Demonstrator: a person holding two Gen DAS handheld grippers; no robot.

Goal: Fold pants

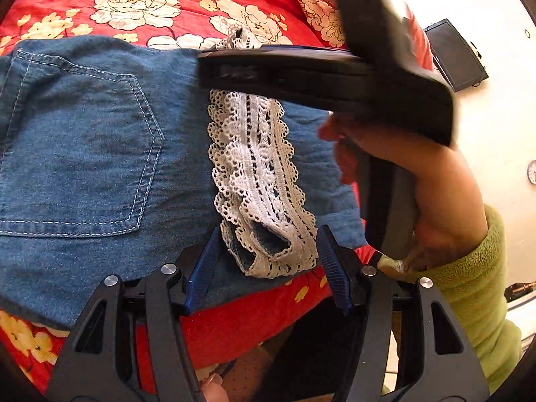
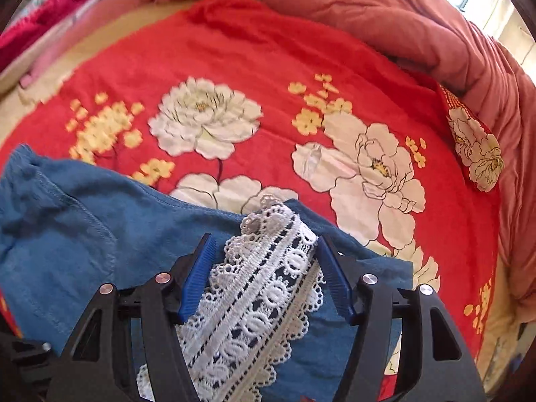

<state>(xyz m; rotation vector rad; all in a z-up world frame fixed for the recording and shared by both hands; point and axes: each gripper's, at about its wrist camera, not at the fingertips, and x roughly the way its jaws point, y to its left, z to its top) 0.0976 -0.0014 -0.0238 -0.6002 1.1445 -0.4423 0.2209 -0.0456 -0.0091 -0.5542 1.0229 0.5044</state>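
The pants [image 1: 83, 140] lie folded on the red floral bed [image 1: 241, 321], pocket left of the lace [image 1: 254, 174]. The left hand-held gripper [image 1: 268, 261] stands open at the lace's near end. The right hand-held gripper [image 2: 264, 268] stands open over the lace, gripping nothing.

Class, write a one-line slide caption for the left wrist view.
Open left claw over the lace hem of denim pants on a floral bedspread, right claw alongside.

We are in a home bedroom: beyond the right claw [image 2: 266, 276] lies a bed [image 2: 234, 50] under a red floral sheet [image 2: 268, 67], with a bunched salmon quilt [image 2: 418, 26] past it. Right of the left claw [image 1: 268, 268], a wall clock [image 1: 532, 172] hangs on a pale wall [image 1: 495, 140].
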